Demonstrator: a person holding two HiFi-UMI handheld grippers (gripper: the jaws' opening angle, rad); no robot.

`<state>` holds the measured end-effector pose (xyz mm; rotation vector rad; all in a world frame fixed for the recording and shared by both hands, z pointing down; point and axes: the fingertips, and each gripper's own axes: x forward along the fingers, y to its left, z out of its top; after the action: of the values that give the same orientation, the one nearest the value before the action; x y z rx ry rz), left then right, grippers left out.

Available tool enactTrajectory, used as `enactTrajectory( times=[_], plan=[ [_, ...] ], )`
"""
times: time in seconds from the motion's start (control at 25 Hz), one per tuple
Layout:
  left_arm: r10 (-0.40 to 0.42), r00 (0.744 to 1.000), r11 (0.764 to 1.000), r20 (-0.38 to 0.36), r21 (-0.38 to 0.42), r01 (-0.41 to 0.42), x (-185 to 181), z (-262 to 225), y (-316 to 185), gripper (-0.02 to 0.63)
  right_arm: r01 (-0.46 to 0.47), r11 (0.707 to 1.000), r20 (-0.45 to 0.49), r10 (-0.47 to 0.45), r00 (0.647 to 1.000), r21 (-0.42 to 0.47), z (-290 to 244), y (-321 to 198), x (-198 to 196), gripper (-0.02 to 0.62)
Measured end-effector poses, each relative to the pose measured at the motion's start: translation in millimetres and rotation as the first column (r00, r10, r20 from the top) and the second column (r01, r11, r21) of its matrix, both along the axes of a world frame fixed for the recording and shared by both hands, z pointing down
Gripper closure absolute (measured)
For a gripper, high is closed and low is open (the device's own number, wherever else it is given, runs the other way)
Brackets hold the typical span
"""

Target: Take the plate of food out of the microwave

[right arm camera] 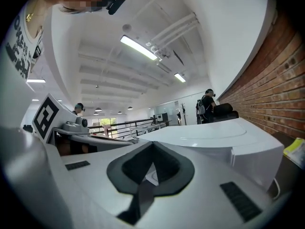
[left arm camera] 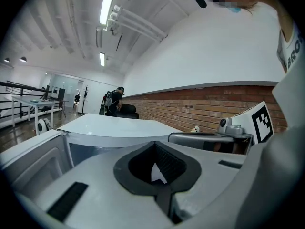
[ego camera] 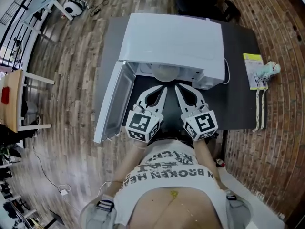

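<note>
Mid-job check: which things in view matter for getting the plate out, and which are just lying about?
For the job: microwave; its open door; plate inside; left gripper and right gripper, both shut and empty.

Lying about: yellow packet and small toy at the table's right edge.

White microwave (ego camera: 176, 39) sits upright at upper centre of the head view. Its door (ego camera: 114, 104) stands open toward frame left. A pale round plate (ego camera: 167, 72) lies inside, partly hidden.
</note>
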<state>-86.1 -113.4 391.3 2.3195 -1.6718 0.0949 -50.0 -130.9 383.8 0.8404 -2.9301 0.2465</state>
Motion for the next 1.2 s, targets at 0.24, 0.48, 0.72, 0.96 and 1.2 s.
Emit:
enactTrajectory(
  times=[0.24,0.48,0.72,0.96,1.2],
  plan=[
    [0.034,0.999,0.998,-0.021,-0.048,-0.035,-38.0,13.3,-13.6,0.6,-0.07,0.997,-0.019,0.069,0.997,-0.041,12.0,-15.2,-27.2,0.588],
    [0.072,0.996,0.995,-0.055,-0.06,-0.075,-56.8,23.4,-23.7,0.6,-0.125,0.989,0.005,0.126,0.992,-0.08,23.1,-24.5,-45.2,0.588],
    [0.121,0.99,0.99,-0.066,-0.07,-0.125,-69.3,37.8,-30.4,0.6,-0.182,0.982,-0.03,0.181,0.983,-0.054,31.6,-26.2,-53.8,0.588],
    [0.098,0.993,0.991,-0.063,-0.087,-0.103,-73.3,44.3,-38.9,0.6,-0.19,0.98,-0.076,0.186,0.98,-0.058,39.7,-36.8,-41.4,0.588],
    [0.05,0.998,0.995,-0.037,-0.08,-0.053,-70.4,36.0,-44.5,0.6,-0.151,0.986,-0.091,0.144,0.985,-0.074,37.9,-51.4,-31.8,0.588]
  ],
)
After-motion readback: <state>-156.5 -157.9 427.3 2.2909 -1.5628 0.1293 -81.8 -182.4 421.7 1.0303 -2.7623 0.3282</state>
